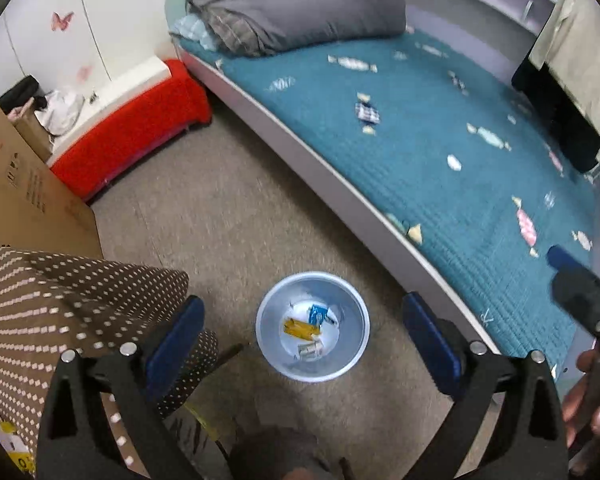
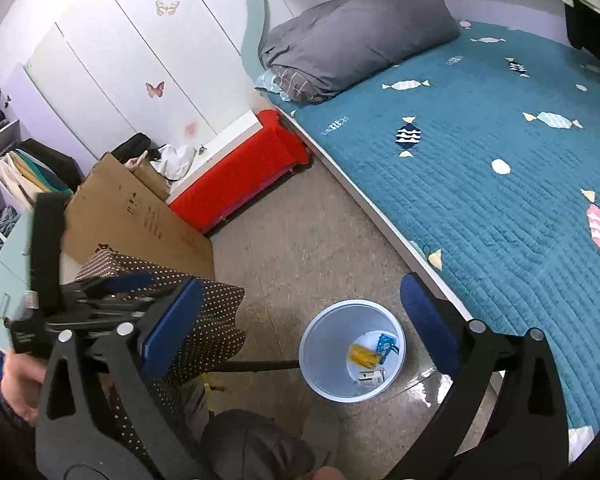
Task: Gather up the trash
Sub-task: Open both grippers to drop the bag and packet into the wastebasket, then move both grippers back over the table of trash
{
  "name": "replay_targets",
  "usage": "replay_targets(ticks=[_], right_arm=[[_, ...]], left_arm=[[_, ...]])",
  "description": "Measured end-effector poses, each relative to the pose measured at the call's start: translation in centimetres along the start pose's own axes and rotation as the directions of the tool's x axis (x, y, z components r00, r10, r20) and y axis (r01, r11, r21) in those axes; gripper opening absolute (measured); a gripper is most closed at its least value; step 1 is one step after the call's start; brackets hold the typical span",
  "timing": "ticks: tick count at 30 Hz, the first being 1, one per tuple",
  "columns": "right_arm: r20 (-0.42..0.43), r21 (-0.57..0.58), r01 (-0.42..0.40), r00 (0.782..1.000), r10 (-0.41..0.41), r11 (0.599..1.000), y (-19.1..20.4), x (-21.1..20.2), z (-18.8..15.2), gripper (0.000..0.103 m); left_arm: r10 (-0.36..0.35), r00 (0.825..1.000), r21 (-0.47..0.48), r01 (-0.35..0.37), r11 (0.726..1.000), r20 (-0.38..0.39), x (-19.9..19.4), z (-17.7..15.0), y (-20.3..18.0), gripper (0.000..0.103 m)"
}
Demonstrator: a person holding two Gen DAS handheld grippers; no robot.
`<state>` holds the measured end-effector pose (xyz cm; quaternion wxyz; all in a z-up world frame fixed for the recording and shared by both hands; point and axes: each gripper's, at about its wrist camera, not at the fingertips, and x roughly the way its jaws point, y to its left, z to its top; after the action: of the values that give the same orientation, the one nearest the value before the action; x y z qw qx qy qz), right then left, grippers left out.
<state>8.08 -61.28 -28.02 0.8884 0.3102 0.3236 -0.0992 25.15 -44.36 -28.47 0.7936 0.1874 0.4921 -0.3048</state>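
Observation:
A pale blue waste bin (image 1: 270, 320) stands on the floor beside the bed. It holds a yellow wrapper (image 1: 300, 328), a blue wrapper (image 1: 318, 314) and a white scrap (image 1: 310, 350). My left gripper (image 1: 302, 302) hangs above the bin, open, with nothing between its blue pads. In the right wrist view the bin (image 2: 320, 356) sits lower right of centre, with the yellow wrapper (image 2: 364, 354) and blue wrapper (image 2: 386, 344) inside. My right gripper (image 2: 300, 282) is open and empty, up and to the left of the bin. A hand (image 1: 588, 400) holds it at the left wrist view's right edge.
A bed with a teal candy-print quilt (image 2: 500, 200) and a folded grey duvet (image 2: 356, 32) fills the right side. A red-covered bench (image 2: 240, 176), a cardboard box (image 2: 140, 216) and a brown dotted cloth (image 1: 60, 300) crowd the left. Beige floor (image 1: 240, 208) lies between.

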Motion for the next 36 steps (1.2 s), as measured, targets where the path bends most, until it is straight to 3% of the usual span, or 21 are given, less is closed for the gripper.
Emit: replay_targets(ticks=[11,19,36], right_arm=[[0.035,-0.062,0.02,0.999,-0.018,0.998,5.1,-2.5,-0.3,0.097],[0.054,-0.141,0.004,0.999,0.004,0.99,11.0,-5.1,-1.1,0.097],[0.041,-0.288,-0.075,0.995,0.091,0.955,23.4,-7.8,-5.2,0.097]], left_arm=[[0.024,0.981,-0.063,-0.012,0.998,0.191,-8.9,-2.7,1.3,0.097],[0.063,0.947,-0.111,-0.029,0.993,0.316,-16.0,-6.4,3.8,0.097],[0.167,0.871,-0.221,-0.07,0.973,0.462,-26.4,-15.0,11.0,0.097]])
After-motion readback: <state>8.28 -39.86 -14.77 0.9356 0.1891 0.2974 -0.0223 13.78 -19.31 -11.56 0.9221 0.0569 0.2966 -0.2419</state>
